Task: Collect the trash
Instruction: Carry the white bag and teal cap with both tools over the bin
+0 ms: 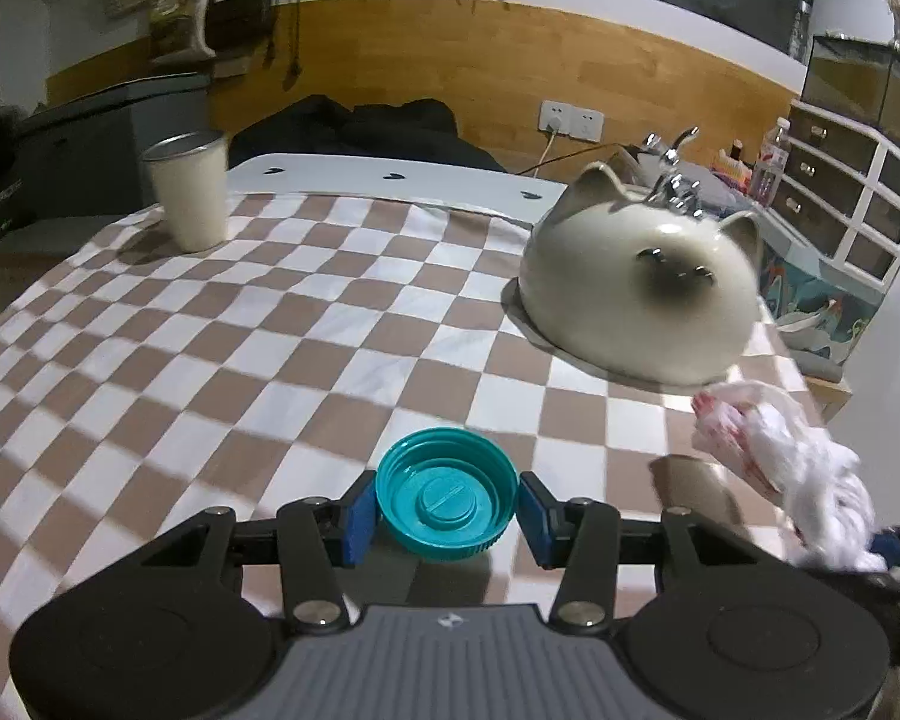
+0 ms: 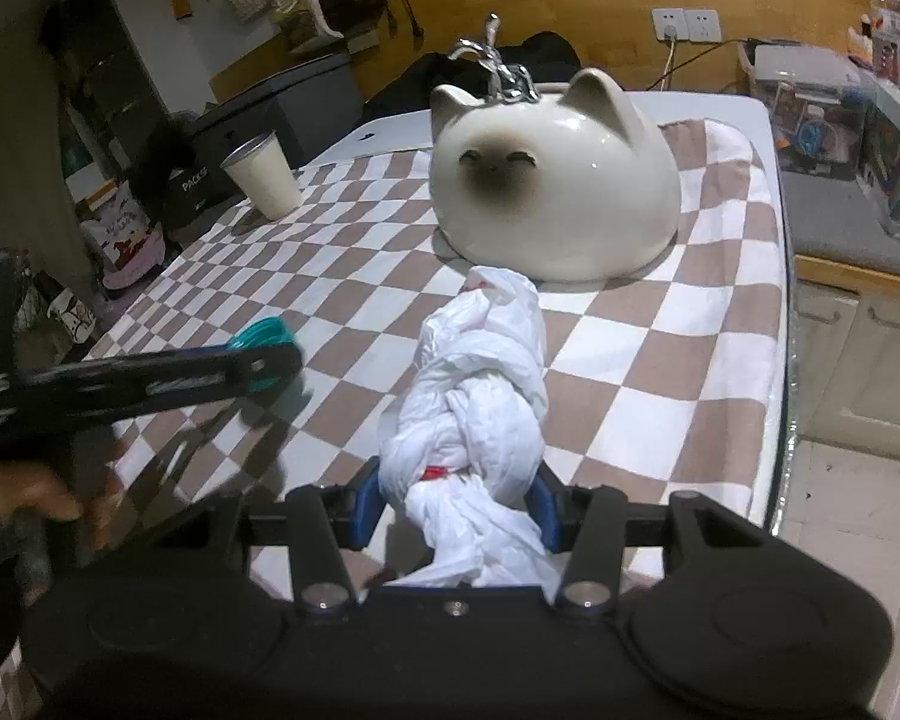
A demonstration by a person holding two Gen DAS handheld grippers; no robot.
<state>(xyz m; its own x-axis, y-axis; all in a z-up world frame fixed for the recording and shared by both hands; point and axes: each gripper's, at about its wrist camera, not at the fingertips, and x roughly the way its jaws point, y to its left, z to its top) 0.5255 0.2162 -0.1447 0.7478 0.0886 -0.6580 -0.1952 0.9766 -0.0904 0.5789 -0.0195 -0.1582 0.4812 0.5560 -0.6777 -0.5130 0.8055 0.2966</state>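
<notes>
A teal bottle cap, hollow side up, sits between the blue pads of my left gripper, which is shut on it just above the checked cloth. In the right wrist view the same cap shows at the tip of the left gripper, with a hand on its handle. My right gripper is shut on a crumpled white plastic bag with red print. That bag also hangs at the right edge of the left wrist view.
A cat-shaped ceramic basin with a chrome tap stands at the back right of the table. A cream cup stands at the back left. Drawers and boxes line the right side.
</notes>
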